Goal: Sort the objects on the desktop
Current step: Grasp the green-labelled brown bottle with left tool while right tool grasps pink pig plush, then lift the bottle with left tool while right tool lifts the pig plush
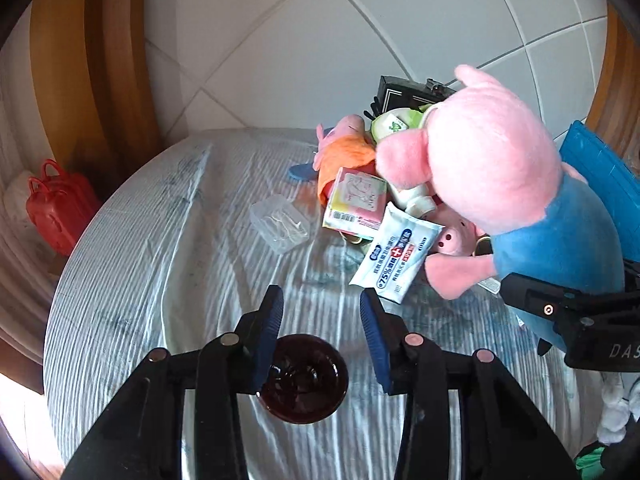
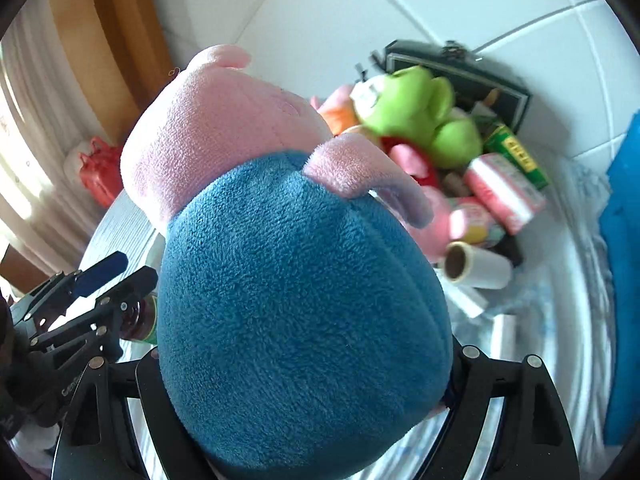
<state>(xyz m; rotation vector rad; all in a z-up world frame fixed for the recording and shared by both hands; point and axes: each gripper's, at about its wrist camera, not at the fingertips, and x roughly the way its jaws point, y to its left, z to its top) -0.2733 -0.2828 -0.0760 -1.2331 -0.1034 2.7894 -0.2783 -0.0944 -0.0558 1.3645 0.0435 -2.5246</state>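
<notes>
Plush pig [image 2: 300, 280] in the blue shirt sits clenched in my right tool [image 1: 552, 308]. Its round belly fills the whole gap between the jaws and hides both pads, and it hangs clear of the tabletop [image 1: 160, 260]. The head leans away toward 11 o'clock and one arm sticks out at 2.

I judge it light and bulky. The fleece is soft and squashy, so it gives under the jaws rather than resisting, and nothing in it can break. The belly is the right place to hold it, as deep in the tool as it goes. The big head could tip it over, and an arm or ear would only stretch.

My left tool [image 1: 320, 296] stands released, nothing pinched between the pads. A dark bottle [image 1: 302, 378] shows end-on below them at 6 o'clock, clear of the right pad.

Past the pig, at 2 o'clock, lies the heap: a green plush [image 2: 424, 120], packets and a paper roll [image 2: 476, 266]. A blue crate [image 2: 624, 280] stands at 3.
</notes>
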